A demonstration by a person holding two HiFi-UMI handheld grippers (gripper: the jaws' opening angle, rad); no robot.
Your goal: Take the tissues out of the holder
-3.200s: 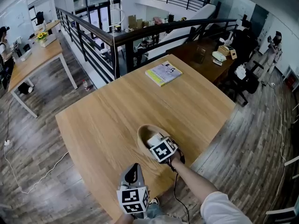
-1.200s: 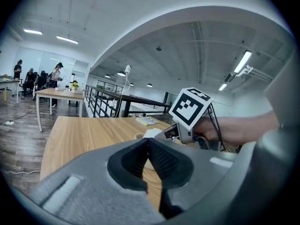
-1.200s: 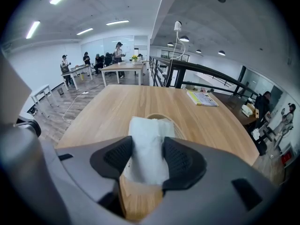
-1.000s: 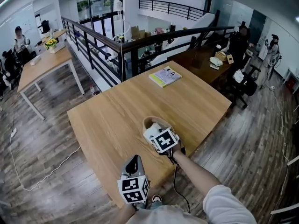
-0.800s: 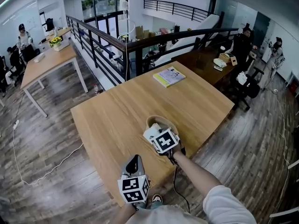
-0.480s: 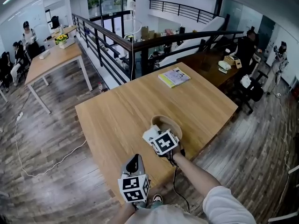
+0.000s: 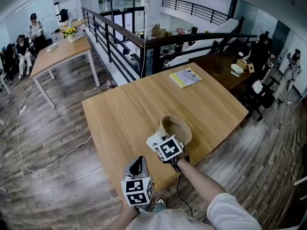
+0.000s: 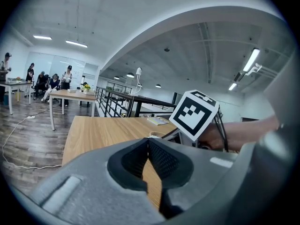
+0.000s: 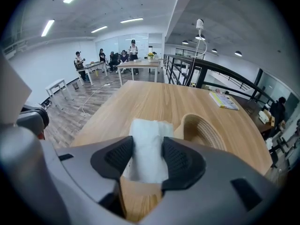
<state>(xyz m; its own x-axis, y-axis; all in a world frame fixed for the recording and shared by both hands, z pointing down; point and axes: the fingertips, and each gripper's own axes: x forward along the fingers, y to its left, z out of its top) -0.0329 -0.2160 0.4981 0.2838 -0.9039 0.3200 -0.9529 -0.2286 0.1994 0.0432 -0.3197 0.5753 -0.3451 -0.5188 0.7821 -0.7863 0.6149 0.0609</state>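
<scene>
Seen from above, a person stands at the near edge of a large pale wooden surface, holding one claw in each hand. The right claw is clamped on a folded white stack of tissues, its two dark ribbed pads pressing the stack from either side. The tissues are outside the holder (a shallow oval basket of light woven material), held just beside its near left rim and raised a little above the wood; whether they brush the rim cannot be told. The holder sits near the right side of the surface, close to the person. The left claw is lower and nearer the person's body, off the near edge, with its pads closed together at the tips and gripping nothing; its own camera looks out level across the wood, with the right claw's black-and-white marker cube showing just beyond it. A yellow-green booklet lies flat at the far edge of the surface, well apart from the holder. Behind it runs a black railing, and several people are gathered by a second table at the far left.
</scene>
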